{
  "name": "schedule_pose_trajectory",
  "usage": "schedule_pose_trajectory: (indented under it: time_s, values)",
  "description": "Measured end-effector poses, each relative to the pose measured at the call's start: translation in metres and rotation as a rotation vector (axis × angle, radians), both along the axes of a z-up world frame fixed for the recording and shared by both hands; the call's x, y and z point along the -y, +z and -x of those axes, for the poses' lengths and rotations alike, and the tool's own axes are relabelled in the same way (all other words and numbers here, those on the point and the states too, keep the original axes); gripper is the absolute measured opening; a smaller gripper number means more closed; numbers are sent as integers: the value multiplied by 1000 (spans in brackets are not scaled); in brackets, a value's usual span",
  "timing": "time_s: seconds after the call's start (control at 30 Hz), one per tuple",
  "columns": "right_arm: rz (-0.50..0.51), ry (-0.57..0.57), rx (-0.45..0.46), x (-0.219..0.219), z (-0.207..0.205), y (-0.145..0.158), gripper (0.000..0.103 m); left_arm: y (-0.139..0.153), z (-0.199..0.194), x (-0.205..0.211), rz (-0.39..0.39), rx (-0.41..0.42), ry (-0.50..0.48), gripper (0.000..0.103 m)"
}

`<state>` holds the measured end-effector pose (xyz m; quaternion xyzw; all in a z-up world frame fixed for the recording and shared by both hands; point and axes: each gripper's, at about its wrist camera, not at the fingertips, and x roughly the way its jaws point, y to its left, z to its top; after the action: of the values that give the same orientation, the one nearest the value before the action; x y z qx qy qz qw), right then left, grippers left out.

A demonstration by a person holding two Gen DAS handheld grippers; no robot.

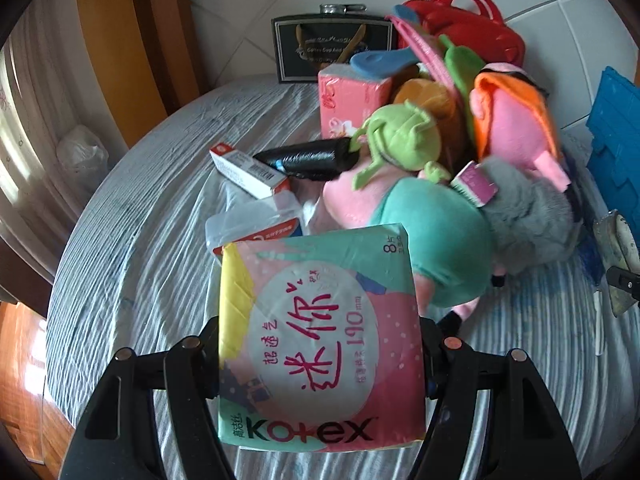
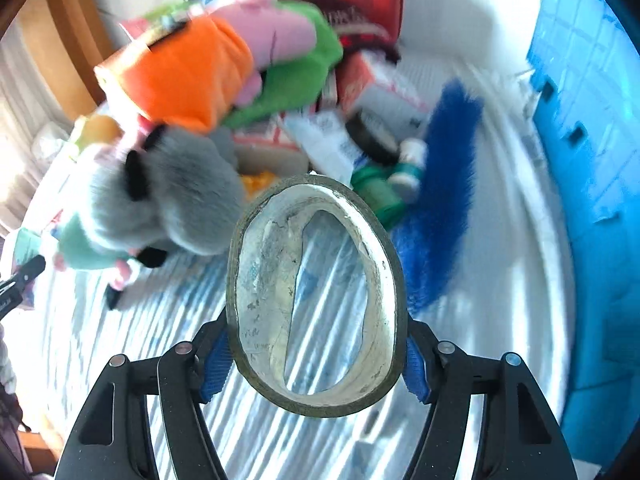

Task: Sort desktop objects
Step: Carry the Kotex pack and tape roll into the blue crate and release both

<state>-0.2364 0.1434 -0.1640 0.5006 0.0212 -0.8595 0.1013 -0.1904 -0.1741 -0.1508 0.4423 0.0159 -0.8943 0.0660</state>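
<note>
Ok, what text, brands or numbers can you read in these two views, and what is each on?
"Kotex", "190 mm", "8" and large Chinese characters: the pad pack held in the left gripper.
"Coffee Cup And…": the dark gift box at the back; the rest is too small.
Red-and-white carton: print and barcode too small to read.
Pink tissue pack: illegible.
Right wrist view: blurred; nothing readable on the tape roll or boxes.

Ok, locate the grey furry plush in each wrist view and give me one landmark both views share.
Left wrist view: grey furry plush at right of centre, behind the teal plush.
Right wrist view: grey furry plush at left of centre, blurred.
Shared landmark: the blue crate at the right edge in both.
</note>
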Motion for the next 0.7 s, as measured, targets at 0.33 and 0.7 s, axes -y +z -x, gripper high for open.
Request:
schedule_pose_trajectory:
  time_s: [0.33, 0.7]
  values:
    - [7, 21, -263, -34, -47, 103, 69, 68, -18, -70, -9, -159, -108, 68]
    - [11, -98, -486, -117, -98, 186, 69, 140, -29, -214, -42, -327, -370, 68]
